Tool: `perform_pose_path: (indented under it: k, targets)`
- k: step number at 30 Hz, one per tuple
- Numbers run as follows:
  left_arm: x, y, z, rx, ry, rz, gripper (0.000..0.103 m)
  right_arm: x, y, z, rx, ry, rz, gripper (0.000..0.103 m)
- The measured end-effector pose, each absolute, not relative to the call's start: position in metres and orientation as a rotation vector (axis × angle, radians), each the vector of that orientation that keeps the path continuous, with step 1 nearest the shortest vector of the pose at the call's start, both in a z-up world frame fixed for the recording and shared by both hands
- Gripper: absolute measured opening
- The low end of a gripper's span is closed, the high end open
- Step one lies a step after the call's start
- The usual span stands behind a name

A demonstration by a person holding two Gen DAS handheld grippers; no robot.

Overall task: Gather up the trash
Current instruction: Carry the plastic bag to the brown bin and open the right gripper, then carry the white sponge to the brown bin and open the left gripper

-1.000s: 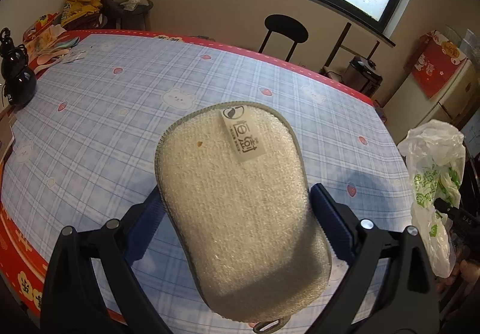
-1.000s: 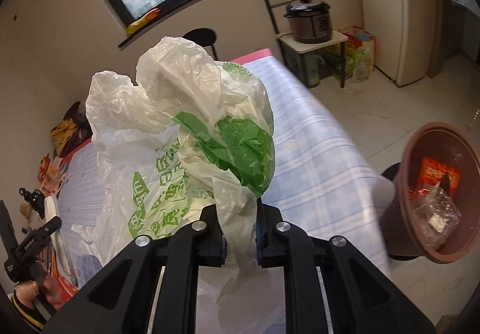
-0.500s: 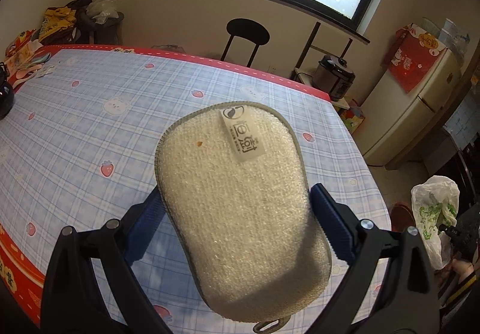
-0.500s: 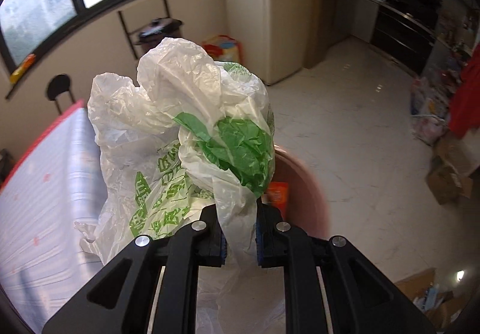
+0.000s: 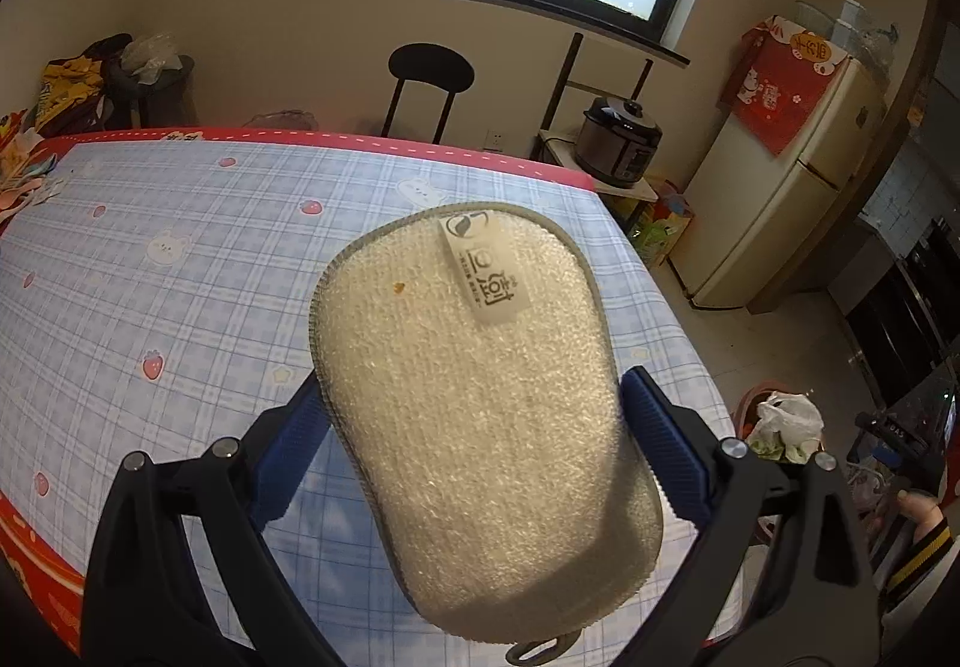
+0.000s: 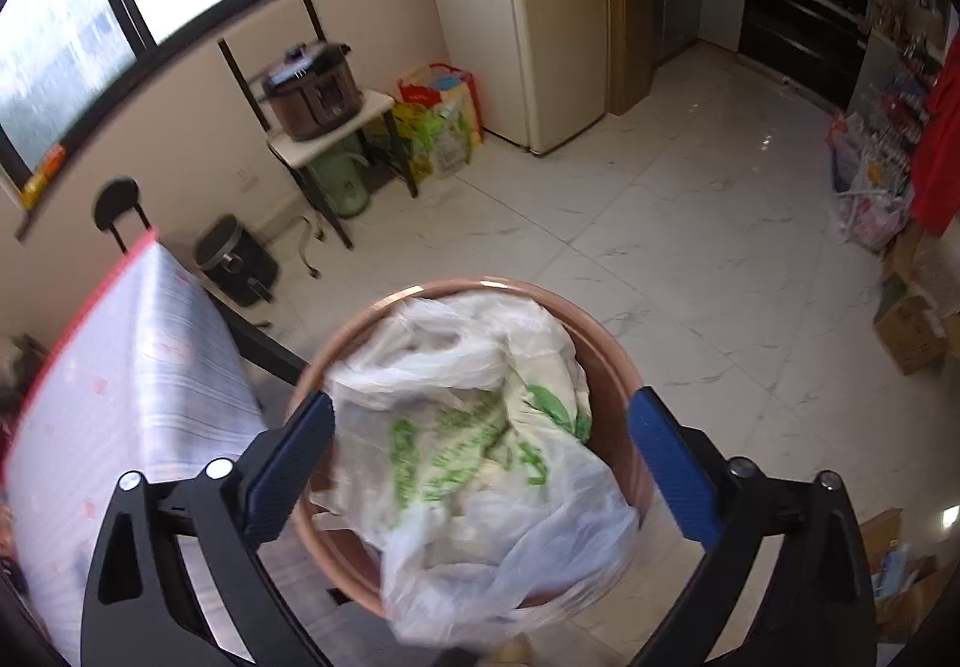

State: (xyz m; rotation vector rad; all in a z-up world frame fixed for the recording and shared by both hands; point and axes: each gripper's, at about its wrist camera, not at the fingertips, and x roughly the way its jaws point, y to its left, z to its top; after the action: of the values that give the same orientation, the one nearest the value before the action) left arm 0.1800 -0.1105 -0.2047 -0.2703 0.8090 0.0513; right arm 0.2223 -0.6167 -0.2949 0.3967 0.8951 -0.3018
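Note:
My right gripper (image 6: 480, 427) hangs over a brown round trash bin (image 6: 618, 367) on the floor, its jaws opening wide. A white plastic bag with green print (image 6: 480, 445) lies loose in the bin's mouth, draped over the near rim, and neither pad touches it. My left gripper (image 5: 474, 415) is above the checked tablecloth (image 5: 180, 271), shut on a cream oval sponge (image 5: 480, 415) with a white label. In the left wrist view the bag (image 5: 786, 418) and bin (image 5: 750, 397) show small at the lower right, by the other gripper.
The table edge (image 6: 120, 367) lies left of the bin. A rice cooker (image 6: 312, 91) on a small stand, a fridge (image 6: 558, 19), a black chair (image 5: 429, 85) and cardboard boxes (image 6: 912, 331) ring the tiled floor. A hand with a striped cuff (image 5: 918, 523) shows at right.
The right gripper swung from the table over to the bin, then let go of the bag, which dropped into the bin. The left gripper drifted across the table with the sponge still held.

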Motion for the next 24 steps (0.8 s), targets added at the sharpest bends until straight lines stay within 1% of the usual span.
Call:
perform_pose_path:
  k: [5,11,17,24]
  targets:
    - [0.189,-0.136,-0.196,-0.25,0.795,-0.018,0.093,0.202,-0.617,-0.257,0.434,0.782,-0.285,0.098]
    - [0.205,-0.184,-0.189,-0.214,0.788,-0.148,0.094,0.165,-0.626,-0.224,0.429,0.696,-0.281,0.098]
    - [0.232,-0.27,-0.196,-0.16,0.818,-0.348,0.094,0.131,-0.637,-0.207,0.41,0.667,-0.273,0.098]
    - [0.262,-0.383,-0.205,-0.059,0.846,-0.563,0.094,0.096,-0.658,-0.203,0.396,0.657,-0.319,0.098]
